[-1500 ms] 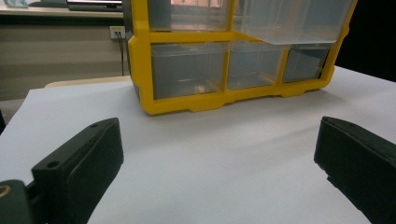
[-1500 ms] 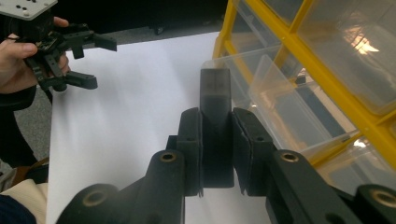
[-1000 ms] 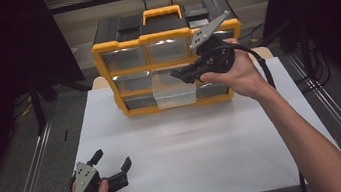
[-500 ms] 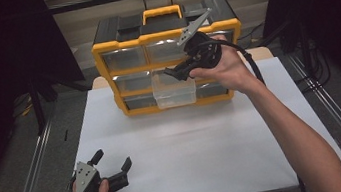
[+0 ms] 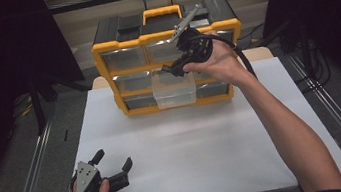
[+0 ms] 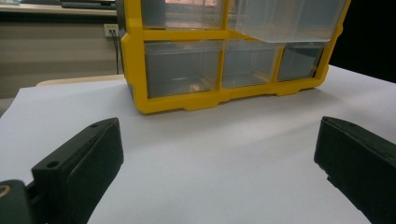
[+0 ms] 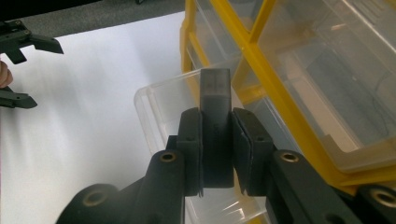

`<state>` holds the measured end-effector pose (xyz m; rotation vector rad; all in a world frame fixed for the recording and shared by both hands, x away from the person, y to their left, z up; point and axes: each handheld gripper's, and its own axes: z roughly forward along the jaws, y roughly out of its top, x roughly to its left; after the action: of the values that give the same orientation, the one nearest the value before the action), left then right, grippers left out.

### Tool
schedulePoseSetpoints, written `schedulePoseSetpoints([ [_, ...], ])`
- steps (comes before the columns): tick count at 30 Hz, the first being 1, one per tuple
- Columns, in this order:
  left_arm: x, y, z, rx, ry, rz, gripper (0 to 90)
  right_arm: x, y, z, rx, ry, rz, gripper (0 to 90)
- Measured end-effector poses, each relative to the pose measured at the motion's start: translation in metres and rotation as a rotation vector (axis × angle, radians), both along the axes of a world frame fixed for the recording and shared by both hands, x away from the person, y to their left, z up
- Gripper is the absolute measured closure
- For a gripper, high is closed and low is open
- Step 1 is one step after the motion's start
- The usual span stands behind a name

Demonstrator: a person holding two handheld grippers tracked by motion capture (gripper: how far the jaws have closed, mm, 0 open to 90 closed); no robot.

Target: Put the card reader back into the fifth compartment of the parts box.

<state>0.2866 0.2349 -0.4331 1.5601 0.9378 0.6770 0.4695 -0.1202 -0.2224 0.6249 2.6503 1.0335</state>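
A yellow and black drawer cabinet (image 5: 209, 26) stands at the back of the white table. One clear drawer (image 5: 174, 94) of its middle row is pulled out. Above that drawer (image 7: 156, 109) my right gripper (image 7: 215, 128) is shut on a dark grey rectangular block (image 7: 215, 88), which sticks out past the pads. From the high view the right gripper (image 5: 169, 69) hovers just over the drawer's back edge. My left gripper (image 5: 113, 158) rests open near the table's front left corner, its jaws wide apart and holding nothing (image 6: 219, 154).
The cabinet (image 6: 187, 100) has three rows of clear drawers, the others pushed in, and a yellow handle (image 5: 161, 12) on top. White sheet (image 5: 206, 146) covers the table between the two grippers. Metal rails (image 5: 32, 171) run along both table sides.
My right gripper, still carrying the block, has moved left and toward the cabinet, ending over the open drawer. The left gripper has stayed put.
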Motion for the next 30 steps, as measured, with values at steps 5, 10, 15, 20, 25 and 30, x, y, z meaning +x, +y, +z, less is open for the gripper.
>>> schedulePoseSetpoints([
  [5,0.000,0.000,0.000,0.000,0.001,-0.001,1.5,0.008,0.002,-0.006,-0.023,0.028,-0.016,73.7],
  [10,0.000,0.000,0.000,0.003,0.000,0.003,1.5,0.012,0.004,-0.009,-0.035,0.047,-0.023,73.7],
  [15,0.000,0.000,0.000,0.008,0.002,-0.002,1.5,0.014,0.008,-0.014,-0.055,0.060,-0.017,73.7],
  [20,0.000,0.000,0.000,0.006,0.003,-0.005,1.5,0.015,0.012,-0.017,-0.081,0.063,-0.017,73.7],
  [25,0.000,0.000,0.000,0.005,0.000,-0.006,1.5,0.018,0.015,-0.025,-0.139,0.074,-0.026,73.7],
  [30,0.000,0.000,0.000,0.006,0.002,-0.005,1.5,0.020,0.017,-0.028,-0.141,0.081,-0.025,73.6],
])
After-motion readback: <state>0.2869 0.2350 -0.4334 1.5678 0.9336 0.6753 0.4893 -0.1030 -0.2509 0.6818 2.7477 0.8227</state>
